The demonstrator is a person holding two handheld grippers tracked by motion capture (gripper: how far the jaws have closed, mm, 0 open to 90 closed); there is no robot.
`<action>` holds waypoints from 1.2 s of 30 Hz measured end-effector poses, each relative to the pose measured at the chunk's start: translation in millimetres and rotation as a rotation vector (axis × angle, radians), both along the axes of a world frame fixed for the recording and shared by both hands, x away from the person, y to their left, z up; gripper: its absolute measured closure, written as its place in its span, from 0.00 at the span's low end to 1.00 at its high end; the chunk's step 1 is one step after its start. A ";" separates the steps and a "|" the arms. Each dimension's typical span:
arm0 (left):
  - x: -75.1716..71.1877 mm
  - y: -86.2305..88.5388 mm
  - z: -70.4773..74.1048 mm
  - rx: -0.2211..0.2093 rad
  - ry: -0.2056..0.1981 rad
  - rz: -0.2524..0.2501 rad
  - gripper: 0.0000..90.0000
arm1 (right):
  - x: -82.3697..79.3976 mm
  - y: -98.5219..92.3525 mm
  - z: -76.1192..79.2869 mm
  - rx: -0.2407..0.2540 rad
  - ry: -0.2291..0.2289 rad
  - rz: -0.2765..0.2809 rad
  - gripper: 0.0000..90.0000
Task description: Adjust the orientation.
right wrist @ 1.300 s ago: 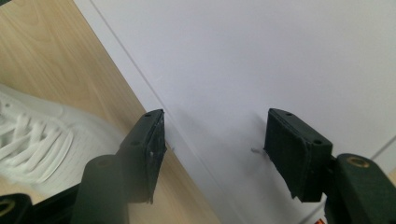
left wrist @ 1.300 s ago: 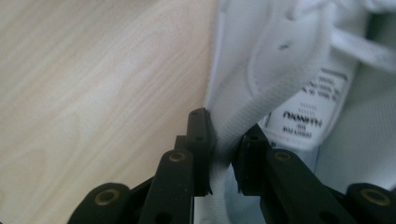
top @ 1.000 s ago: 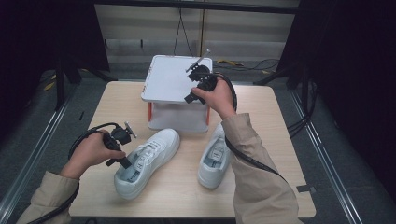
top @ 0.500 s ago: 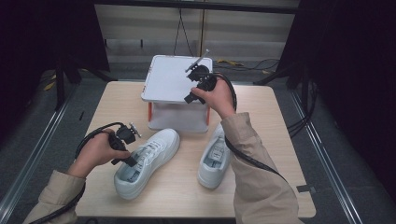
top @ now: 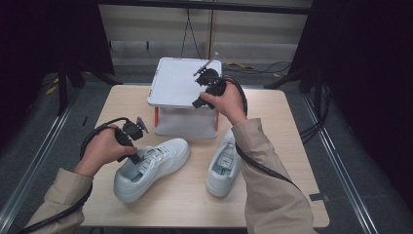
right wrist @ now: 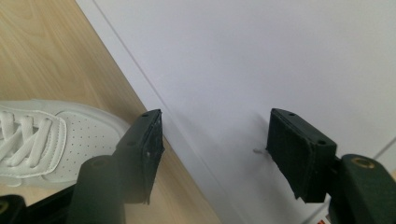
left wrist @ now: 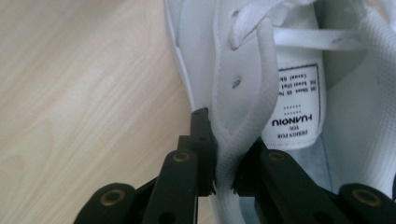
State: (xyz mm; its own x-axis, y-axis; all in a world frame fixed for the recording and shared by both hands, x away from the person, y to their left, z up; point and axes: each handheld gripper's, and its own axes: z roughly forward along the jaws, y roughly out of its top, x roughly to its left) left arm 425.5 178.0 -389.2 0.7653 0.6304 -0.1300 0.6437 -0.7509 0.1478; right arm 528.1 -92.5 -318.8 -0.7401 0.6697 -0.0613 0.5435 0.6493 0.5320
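Left tongs (left wrist: 223, 179) pinching the collar edge of the left sneaker (top: 146, 168), having just closed onto the fabric; grip looks secure in the left gripper view. Sneaker lying on the bench (top: 287, 146) at about 8 o'clock from the box (top: 185, 102), toe pointing toward 2 o'clock. Second sneaker (top: 225, 163) resting at roughly 5 o'clock from the box, untouched. Right tongs (right wrist: 212, 154) spread apart above the white lid (top: 175, 85), nothing between them, poised near its 3 o'clock edge.

Judged early in the work: one shoe gripped, not yet clear of the bench; lid on the box, slightly askew. Left to do, probably: opening the box, placing both shoes inside. Contents of the box hidden under the lid; cannot tell.
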 end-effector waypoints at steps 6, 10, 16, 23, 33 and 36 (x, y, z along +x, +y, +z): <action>13.2 -3.1 30.1 -0.053 -0.071 0.034 0.92 | -0.4 0.6 -0.1 -0.002 0.002 0.003 0.39; 26.8 -2.1 30.4 -0.086 -0.107 0.114 0.92 | 0.7 1.1 0.6 -0.009 0.008 0.007 0.39; 37.6 -12.0 -5.5 -0.038 -0.115 0.182 0.90 | 1.9 3.2 0.5 -0.016 0.009 0.010 0.38; 25.3 -9.1 -25.7 -0.069 -0.078 0.135 0.82 | 3.5 3.1 0.5 -0.006 0.016 0.009 0.37; 9.5 -0.8 -8.0 -0.106 -0.058 0.049 0.55 | 3.2 5.1 0.6 -0.015 0.017 0.002 0.36; 4.5 1.2 1.2 -0.090 -0.061 0.025 0.52 | 2.3 7.6 0.4 -0.030 0.010 0.001 0.35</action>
State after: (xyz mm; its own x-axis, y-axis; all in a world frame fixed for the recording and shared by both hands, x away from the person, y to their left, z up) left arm 430.1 179.1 -388.0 0.7577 0.6372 -0.1405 0.6497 -0.7167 0.2533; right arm 530.4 -84.8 -318.4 -0.7413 0.6670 -0.0739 0.5482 0.6655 0.5065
